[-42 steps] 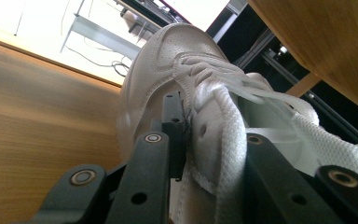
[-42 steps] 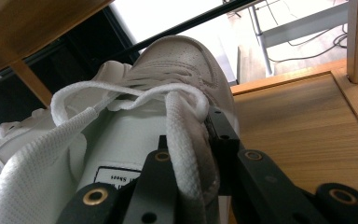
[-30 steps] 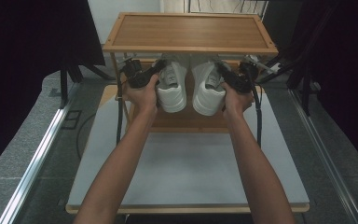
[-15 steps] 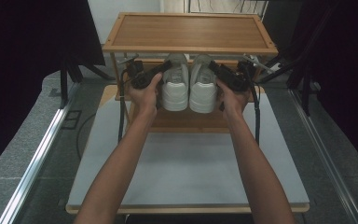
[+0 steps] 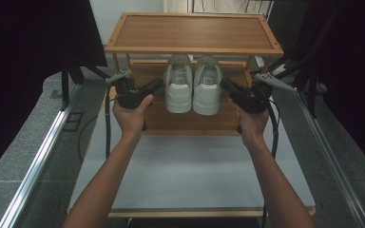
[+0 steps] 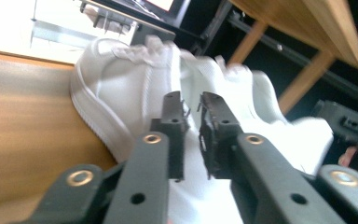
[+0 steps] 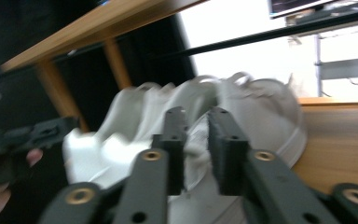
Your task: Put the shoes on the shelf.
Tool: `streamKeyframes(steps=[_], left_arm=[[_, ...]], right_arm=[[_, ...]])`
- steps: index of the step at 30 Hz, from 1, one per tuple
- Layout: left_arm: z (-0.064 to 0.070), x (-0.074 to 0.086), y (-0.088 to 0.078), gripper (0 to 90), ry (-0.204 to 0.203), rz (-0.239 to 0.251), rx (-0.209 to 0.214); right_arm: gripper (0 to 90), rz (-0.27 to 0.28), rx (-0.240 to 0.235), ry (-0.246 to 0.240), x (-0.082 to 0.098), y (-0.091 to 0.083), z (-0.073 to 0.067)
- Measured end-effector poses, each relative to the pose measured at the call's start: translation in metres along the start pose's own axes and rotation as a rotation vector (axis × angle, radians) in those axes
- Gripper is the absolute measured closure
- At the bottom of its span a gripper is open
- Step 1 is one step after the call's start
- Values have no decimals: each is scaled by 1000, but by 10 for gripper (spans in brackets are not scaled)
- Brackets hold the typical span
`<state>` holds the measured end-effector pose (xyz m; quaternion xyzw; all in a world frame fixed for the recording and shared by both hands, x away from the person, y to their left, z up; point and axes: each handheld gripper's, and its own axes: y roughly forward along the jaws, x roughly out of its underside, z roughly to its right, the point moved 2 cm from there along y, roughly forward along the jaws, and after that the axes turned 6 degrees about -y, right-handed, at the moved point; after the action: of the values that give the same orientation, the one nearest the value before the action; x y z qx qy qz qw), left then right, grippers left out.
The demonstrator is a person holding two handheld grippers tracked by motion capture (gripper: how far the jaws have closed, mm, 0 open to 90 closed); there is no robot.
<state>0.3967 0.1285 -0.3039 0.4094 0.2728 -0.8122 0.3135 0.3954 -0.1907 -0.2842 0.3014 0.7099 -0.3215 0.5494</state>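
Two white sneakers, the left one [image 5: 178, 88] and the right one [image 5: 207, 88], stand side by side on the lower shelf [image 5: 190, 122] of a wooden rack, toes towards me. My left gripper [image 5: 159, 83] hovers just left of the pair, apart from it. My right gripper [image 5: 223, 80] hovers just right of it. In the left gripper view the jaws [image 6: 191, 100] point at the near sneaker [image 6: 116, 93]. In the right gripper view the jaws [image 7: 196, 114] point at the other sneaker [image 7: 261, 112]. Both pairs of jaws have just been closing and stand almost together, nothing between them.
The rack's top shelf [image 5: 192, 31] overhangs the sneakers' far ends. A white table [image 5: 195, 171] carries the rack. Black stands and cables flank the rack on both sides, and a metal rail [image 5: 38, 161] runs along the left.
Both hands let go of the sneakers and drew apart sideways, left hand leftward, right hand rightward. The sneakers now sit closer together and farther back on the shelf.
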Motion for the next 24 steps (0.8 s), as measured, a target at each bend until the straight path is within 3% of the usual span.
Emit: streamKeyframes(steps=[3, 6, 7, 10, 14, 20, 24], left_arm=[[10, 10, -8, 868, 47, -36, 17], [25, 23, -6, 878, 173, -85, -9], [29, 27, -3, 880, 195, -100, -18], [32, 32, 7, 882, 240, -132, -37], [32, 31, 12, 898, 232, -129, -26], [33, 33, 13, 899, 254, -118, -47], [32, 33, 13, 899, 223, -114, -32]], right_arm=[[881, -66, -27, -70, 8, -9, -11], [892, -150, -48, -97, 22, -7, -20], [893, -176, -46, -117, 27, -4, -23], [893, -171, -51, -122, 28, -1, -25], [893, -167, -37, -130, 24, 0, -23], [893, -157, -35, -106, 20, 2, -18], [893, -150, -32, -99, 20, 2, -17]])
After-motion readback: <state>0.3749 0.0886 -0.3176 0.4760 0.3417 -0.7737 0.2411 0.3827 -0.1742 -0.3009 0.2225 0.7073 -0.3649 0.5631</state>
